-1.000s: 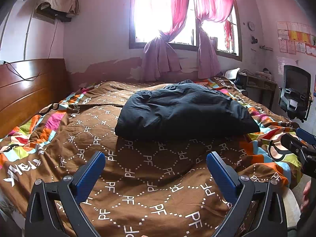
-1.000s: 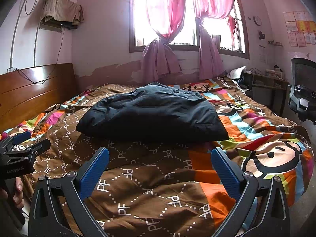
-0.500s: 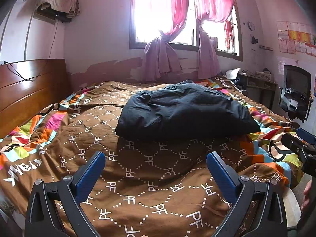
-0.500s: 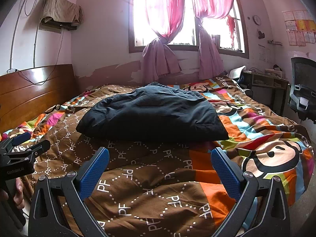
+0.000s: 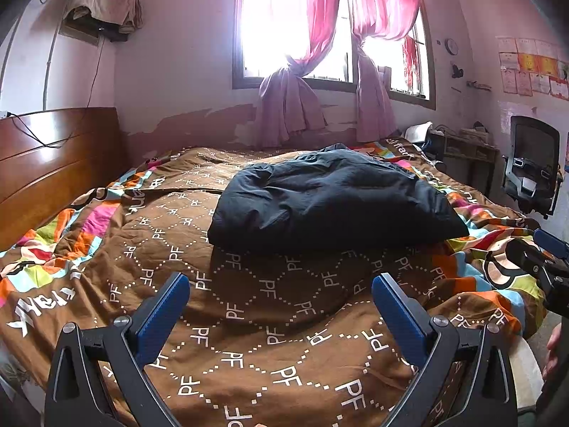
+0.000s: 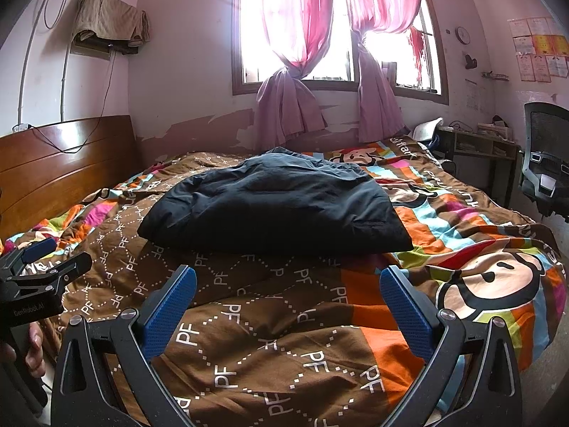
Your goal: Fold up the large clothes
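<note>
Grippers level, side by side at the bed's (image 5: 270,320) near edge: left gripper (image 5: 281,291) and right gripper (image 6: 288,284) both spread wide, empty, short of the jacket (image 6: 274,206).

A home bedroom: quilted bed (image 5: 106,249), wooden headboard (image 5: 53,156), curtained window (image 6: 302,35).

Quick count from my end: one dark blue garment (image 5: 330,203) folded on one bed, which has one patterned quilt (image 5: 256,313) and one wooden headboard (image 5: 53,163). Two grippers, the left gripper (image 5: 281,306) and the right gripper (image 6: 288,302) (two blue pads each, so four total). Two pink curtains (image 6: 291,71), one office chair (image 6: 547,167), one wall clock (image 6: 462,35).
</note>
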A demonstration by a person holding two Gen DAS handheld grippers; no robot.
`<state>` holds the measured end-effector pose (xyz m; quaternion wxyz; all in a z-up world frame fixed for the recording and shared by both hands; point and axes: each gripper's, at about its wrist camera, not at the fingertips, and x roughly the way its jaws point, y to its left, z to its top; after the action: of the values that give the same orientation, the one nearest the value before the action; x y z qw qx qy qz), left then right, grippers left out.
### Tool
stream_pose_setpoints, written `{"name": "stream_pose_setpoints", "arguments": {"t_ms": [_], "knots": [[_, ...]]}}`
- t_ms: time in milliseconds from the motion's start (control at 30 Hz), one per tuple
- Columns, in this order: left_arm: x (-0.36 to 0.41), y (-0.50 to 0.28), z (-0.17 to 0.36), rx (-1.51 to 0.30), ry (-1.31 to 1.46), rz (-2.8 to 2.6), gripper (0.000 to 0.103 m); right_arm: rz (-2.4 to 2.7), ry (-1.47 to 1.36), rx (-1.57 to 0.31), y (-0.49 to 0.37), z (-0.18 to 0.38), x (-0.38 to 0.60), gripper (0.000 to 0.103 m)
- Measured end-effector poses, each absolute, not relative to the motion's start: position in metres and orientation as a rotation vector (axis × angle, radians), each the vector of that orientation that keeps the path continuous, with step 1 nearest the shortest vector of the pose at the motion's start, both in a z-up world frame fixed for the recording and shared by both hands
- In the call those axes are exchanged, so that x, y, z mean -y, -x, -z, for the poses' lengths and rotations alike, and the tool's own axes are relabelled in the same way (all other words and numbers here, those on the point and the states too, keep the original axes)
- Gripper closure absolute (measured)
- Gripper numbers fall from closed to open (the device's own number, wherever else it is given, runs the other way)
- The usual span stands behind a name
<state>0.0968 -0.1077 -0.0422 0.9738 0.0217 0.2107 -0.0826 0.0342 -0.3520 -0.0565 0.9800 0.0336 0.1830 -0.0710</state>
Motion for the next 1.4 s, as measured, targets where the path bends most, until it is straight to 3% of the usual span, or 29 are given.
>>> {"name": "stream_pose_setpoints", "arguments": {"t_ms": [1400], "knots": [[0.101,-0.101,0.048,-0.434,-0.063,0.147,0.000,0.127,-0.062,-0.389,-0.037,0.063,0.334,0.001]]}}
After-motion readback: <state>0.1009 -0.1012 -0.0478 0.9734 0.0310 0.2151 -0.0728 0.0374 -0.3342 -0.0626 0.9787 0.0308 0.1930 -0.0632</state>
